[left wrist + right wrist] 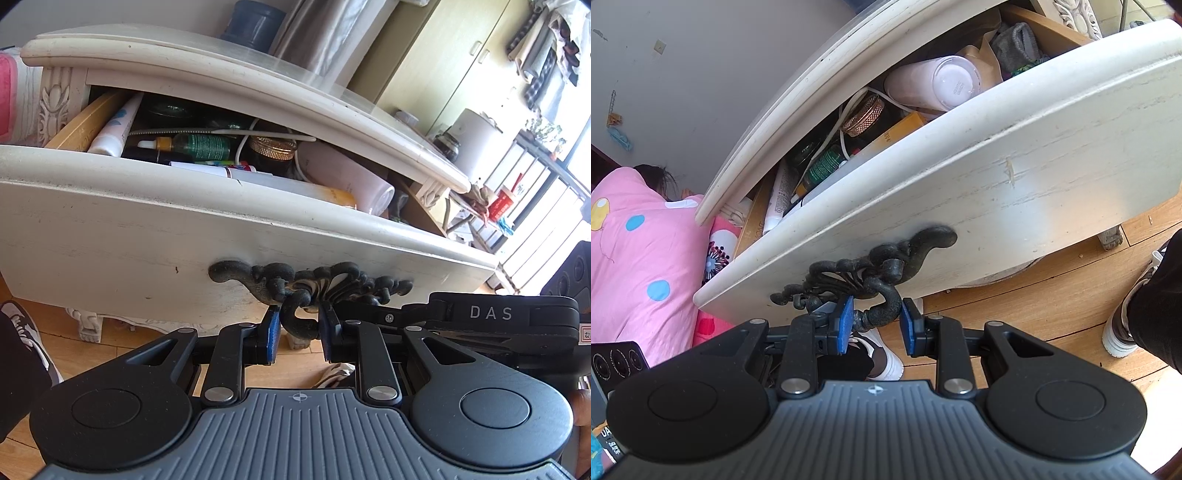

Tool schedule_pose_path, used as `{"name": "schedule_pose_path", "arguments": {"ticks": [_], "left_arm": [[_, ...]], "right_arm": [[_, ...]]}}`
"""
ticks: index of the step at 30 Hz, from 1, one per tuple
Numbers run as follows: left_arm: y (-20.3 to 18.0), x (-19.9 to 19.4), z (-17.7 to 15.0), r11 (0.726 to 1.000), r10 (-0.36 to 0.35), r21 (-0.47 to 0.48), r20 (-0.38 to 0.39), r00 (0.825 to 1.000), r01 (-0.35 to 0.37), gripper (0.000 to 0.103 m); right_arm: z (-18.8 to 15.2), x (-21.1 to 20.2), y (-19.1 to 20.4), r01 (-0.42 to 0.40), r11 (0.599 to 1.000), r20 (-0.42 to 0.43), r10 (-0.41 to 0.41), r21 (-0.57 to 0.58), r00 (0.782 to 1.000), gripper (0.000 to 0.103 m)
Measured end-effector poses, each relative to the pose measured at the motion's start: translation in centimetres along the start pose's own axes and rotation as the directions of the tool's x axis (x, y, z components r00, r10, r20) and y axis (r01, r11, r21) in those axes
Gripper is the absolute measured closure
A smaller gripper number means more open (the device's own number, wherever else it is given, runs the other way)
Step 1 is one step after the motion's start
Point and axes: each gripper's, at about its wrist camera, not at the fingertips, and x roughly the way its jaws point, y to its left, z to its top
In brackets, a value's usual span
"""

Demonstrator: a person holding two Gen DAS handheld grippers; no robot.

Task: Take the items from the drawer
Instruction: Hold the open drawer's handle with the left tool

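The drawer (147, 221) of a white, carved bedside cabinet (184, 62) stands partly pulled out, its curved front panel worn and scratched. A black ornate metal handle (306, 284) is fixed at the panel's centre, with a hanging pull ring below it.

Left gripper (297, 332): blue pads (272, 334) closed on the lower loop of the pull ring, one pad on either side, in contact. Right gripper (873, 325): jaws likewise drawn in around the same ring from the opposite angle; the left pad touches it, while contact at the right pad cannot be confirmed.

Drawer contents, all above and behind both grippers, beyond the front panel: a white tube (114, 129) at the left end; a green dropper bottle (192, 146) lying flat; a dark jar with a knurled gold lid (273, 147); a white cable (243, 142) across the items; a pale pink cylindrical bottle (347, 177) on its side toward the right; a long white and orange tube (295, 184) against the front panel. A grey cloth item (1015, 44) sits at the right end.

Wooden floor (1034, 302) below. A pink dotted quilt (639, 258) lies beside the cabinet.
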Motion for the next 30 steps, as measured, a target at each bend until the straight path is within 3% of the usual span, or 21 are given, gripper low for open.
{"name": "schedule_pose_path", "arguments": {"ticks": [30], "left_arm": [[0.11, -0.47, 0.11, 1.000, -0.002, 0.025, -0.020, 1.000, 0.003, 0.080]], "right_arm": [[-0.27, -0.87, -0.38, -0.007, 1.000, -0.026, 0.006, -0.011, 1.000, 0.075]]}}
